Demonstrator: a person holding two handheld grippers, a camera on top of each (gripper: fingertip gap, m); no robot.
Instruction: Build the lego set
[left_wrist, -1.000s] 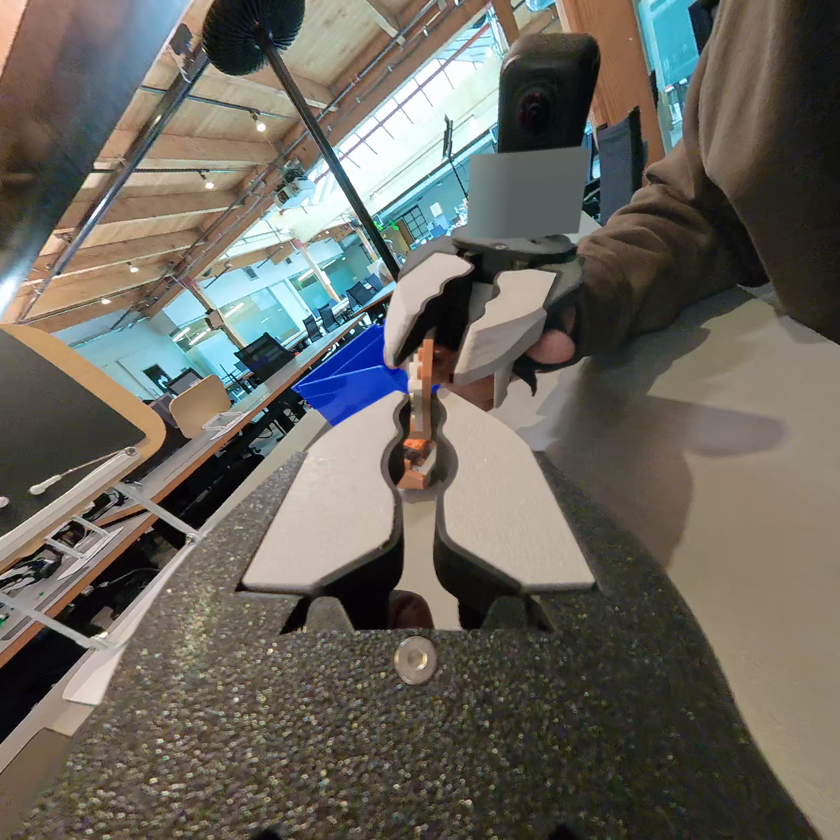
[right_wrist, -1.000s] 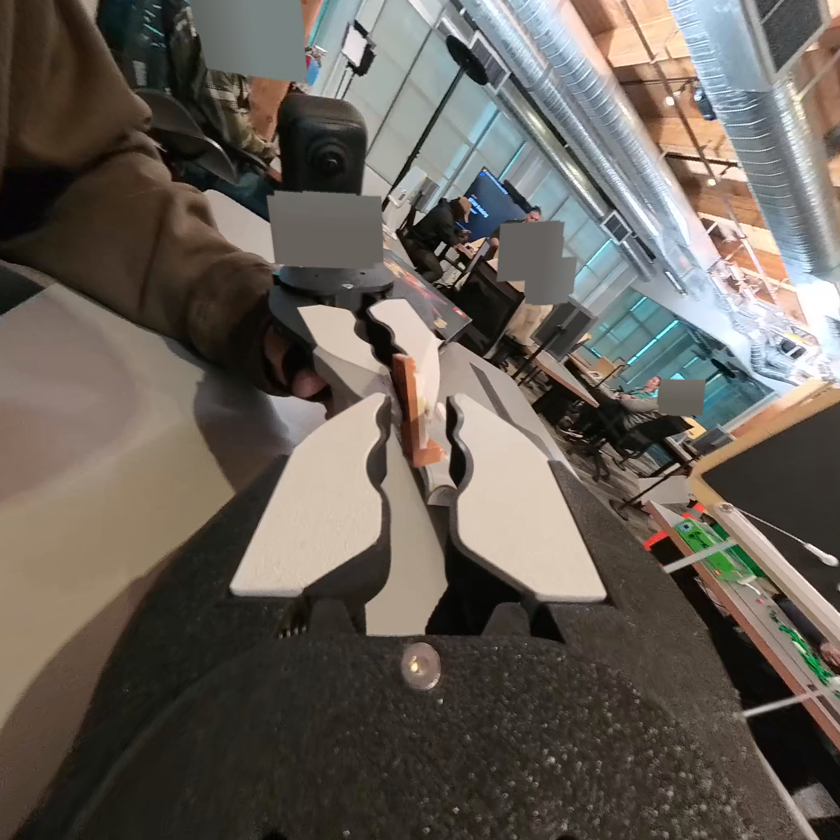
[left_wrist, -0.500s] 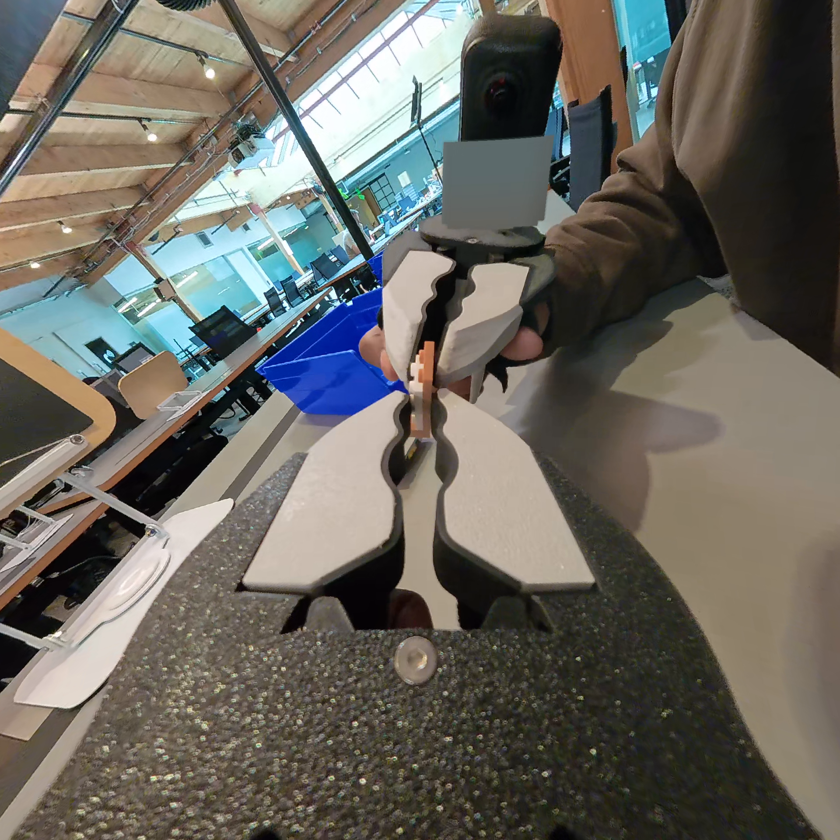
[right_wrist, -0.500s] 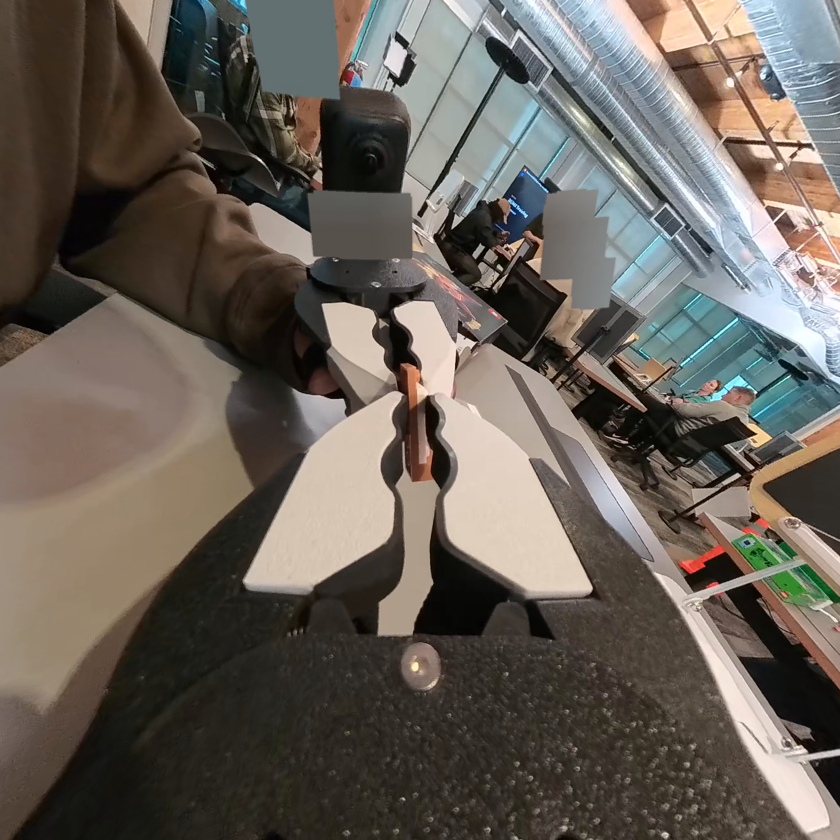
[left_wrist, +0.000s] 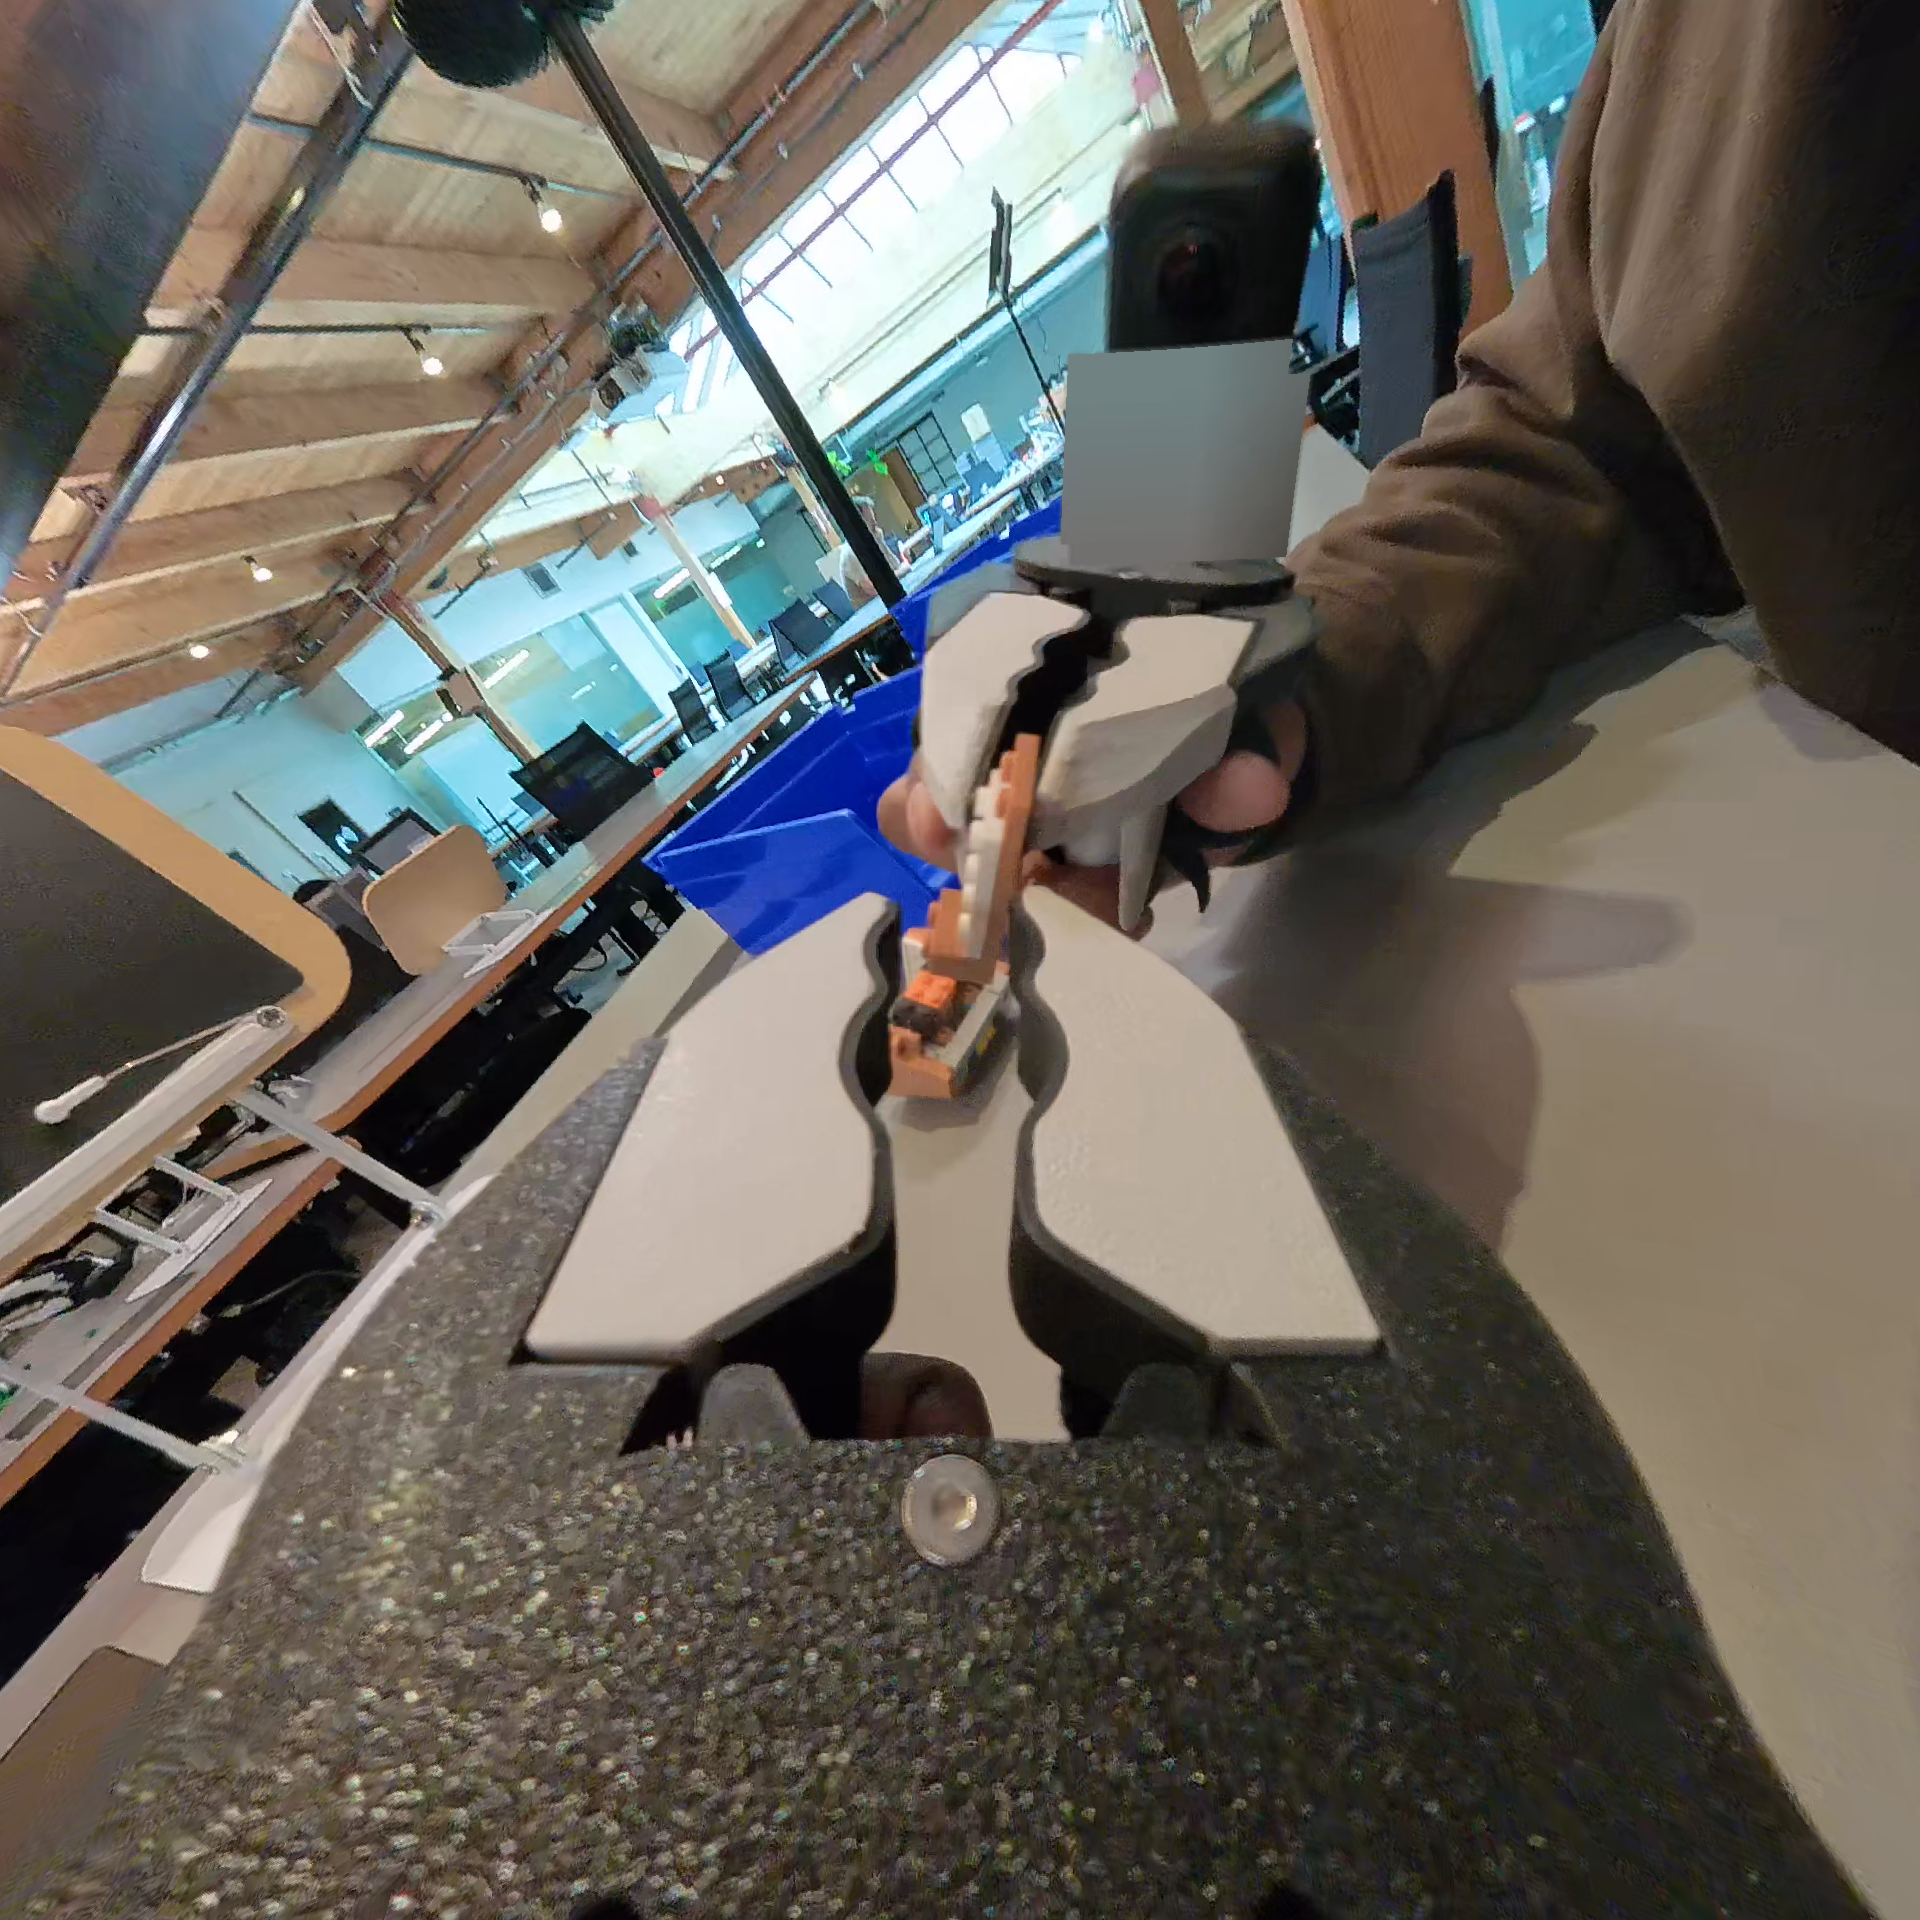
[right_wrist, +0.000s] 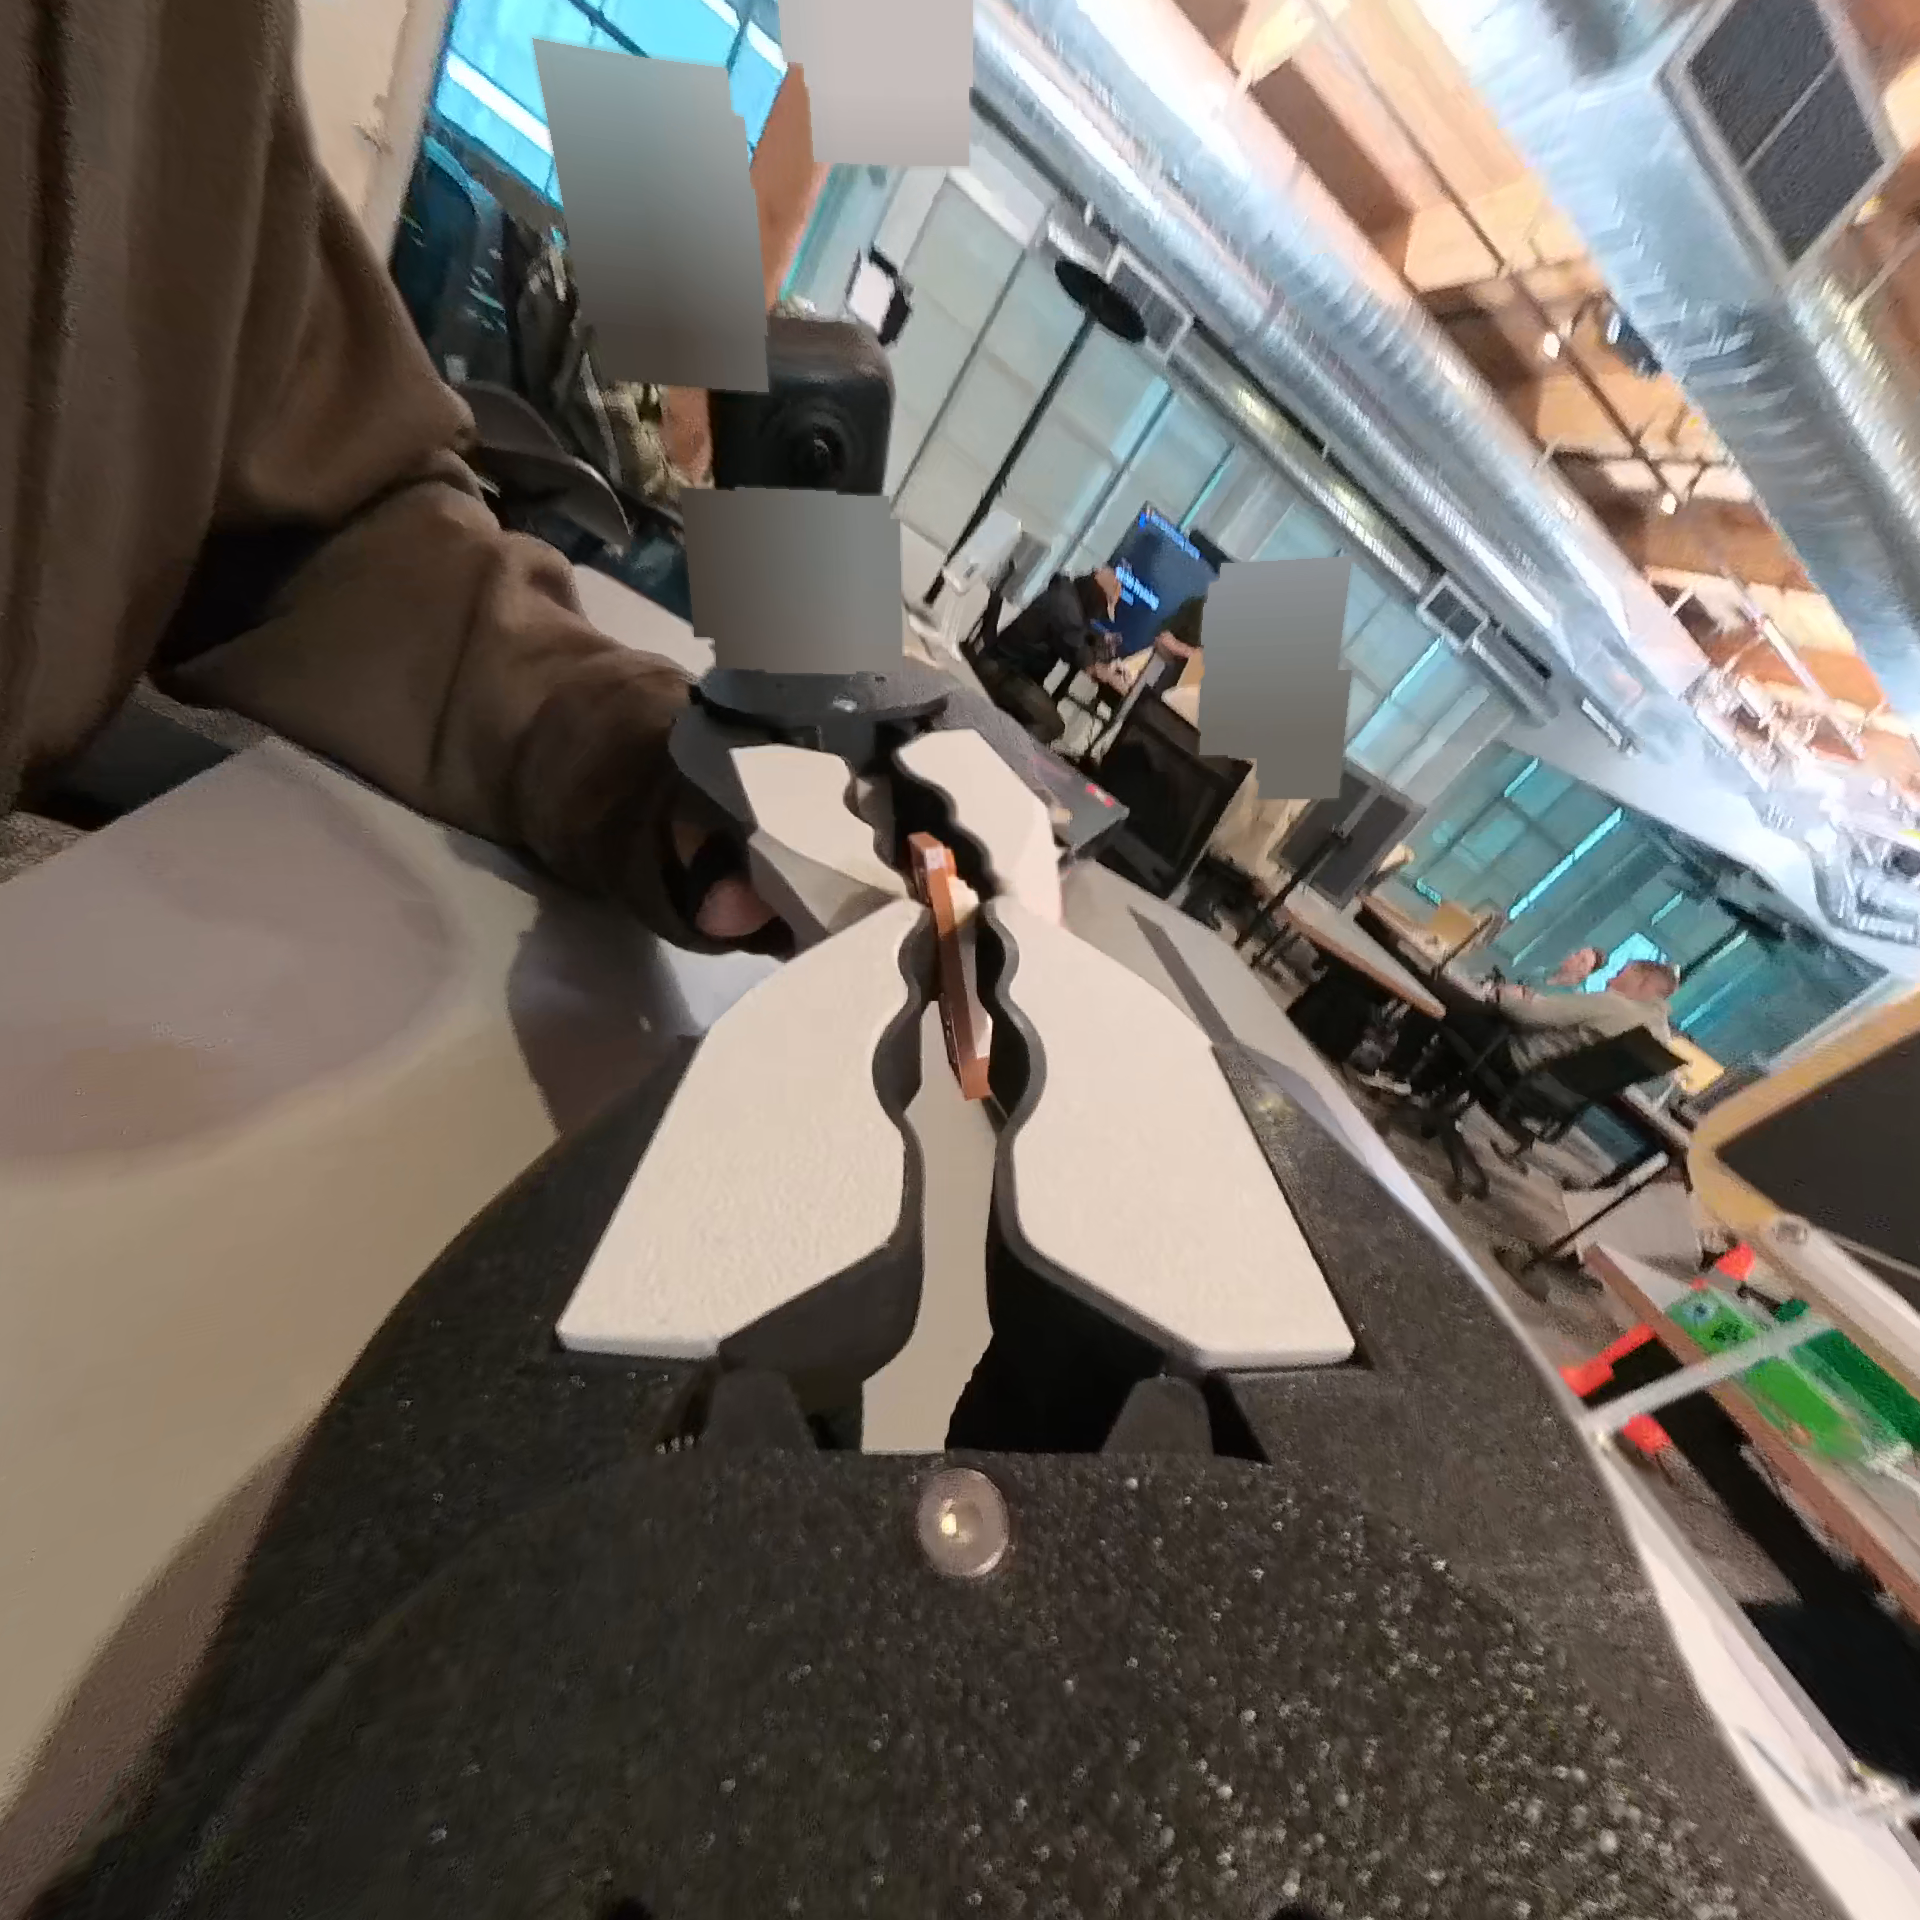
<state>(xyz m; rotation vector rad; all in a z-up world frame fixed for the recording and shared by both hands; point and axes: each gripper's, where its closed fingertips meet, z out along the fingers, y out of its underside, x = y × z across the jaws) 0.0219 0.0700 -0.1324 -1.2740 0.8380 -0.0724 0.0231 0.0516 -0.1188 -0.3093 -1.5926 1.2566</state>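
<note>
A small lego build (left_wrist: 948, 1023) of orange, white and grey bricks sits between the fingers of my left gripper (left_wrist: 961, 925), which is shut on it. A brown and white studded strip (left_wrist: 992, 831) rises from it into the right gripper (left_wrist: 1023, 831), held opposite by a gloved hand. In the right wrist view my right gripper (right_wrist: 948, 920) is shut on the thin brown plate (right_wrist: 961, 1003), edge-on between the pads. The left gripper (right_wrist: 904, 842) faces it tip to tip. Both are held just above the grey table (left_wrist: 1662, 1039).
Blue bins (left_wrist: 800, 842) stand behind the grippers at the table's far side. The person's brown sleeve (left_wrist: 1538, 540) lies over the table on the right. A black pole (left_wrist: 727, 312) rises behind. A side bench holds green and orange parts (right_wrist: 1766, 1361). Left and right tips are no more than a few centimetres apart.
Both grippers have tilted and eased slightly apart, so more of the lego build shows between the left fingers. Both stay shut on it.
</note>
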